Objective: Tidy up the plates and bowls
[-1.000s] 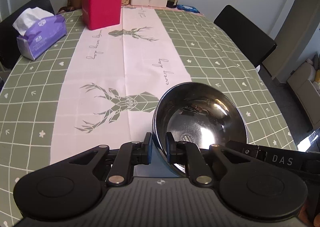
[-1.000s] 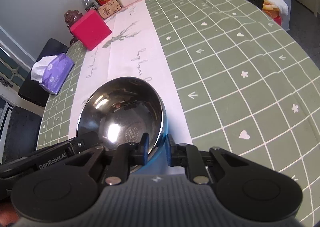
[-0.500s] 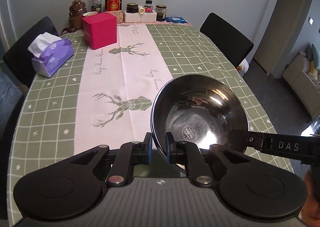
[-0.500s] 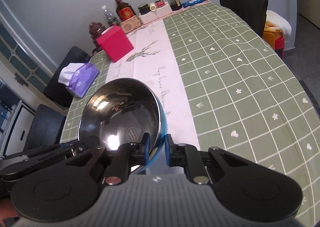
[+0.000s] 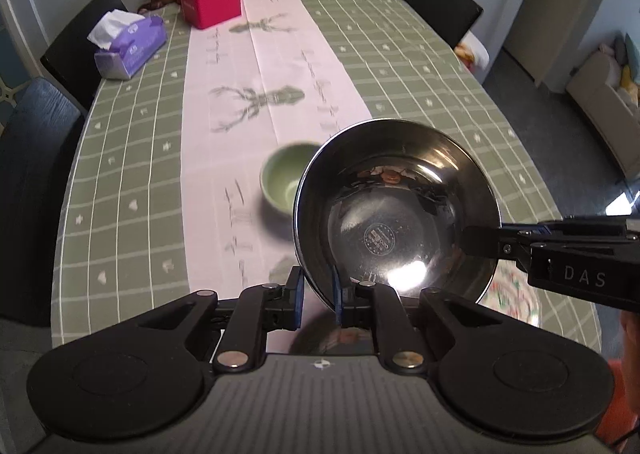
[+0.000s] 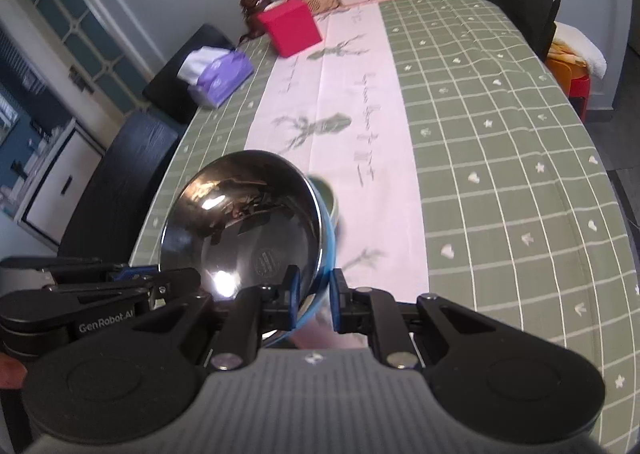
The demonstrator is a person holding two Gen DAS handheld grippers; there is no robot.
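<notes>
Both claws grip one steel bowl by its rim and hold it in the air above the near end of the counter. The left claw is clamped on the near edge, one finger inside the bowl and one outside; the right claw pinches the rim the same way from the opposite side. The bowl hangs tilted, its blue outer wall showing in the right wrist view.

A small green bowl sits on the pale runner just beyond and below the steel one, partly hidden by it. A patterned plate appears under the right edge of the bowl (blurred, so its exact place is hard to judge).

The main risk is the grip itself: thin polished rim, narrow pads, two claws pulling at different angles. If one eases before the other, the bowl will likely swing and slip free. Lowering it blind is the second danger, since it covers what lies beneath and could strike the green bowl or land crooked on the plate. A slow, level descent would help.
</notes>
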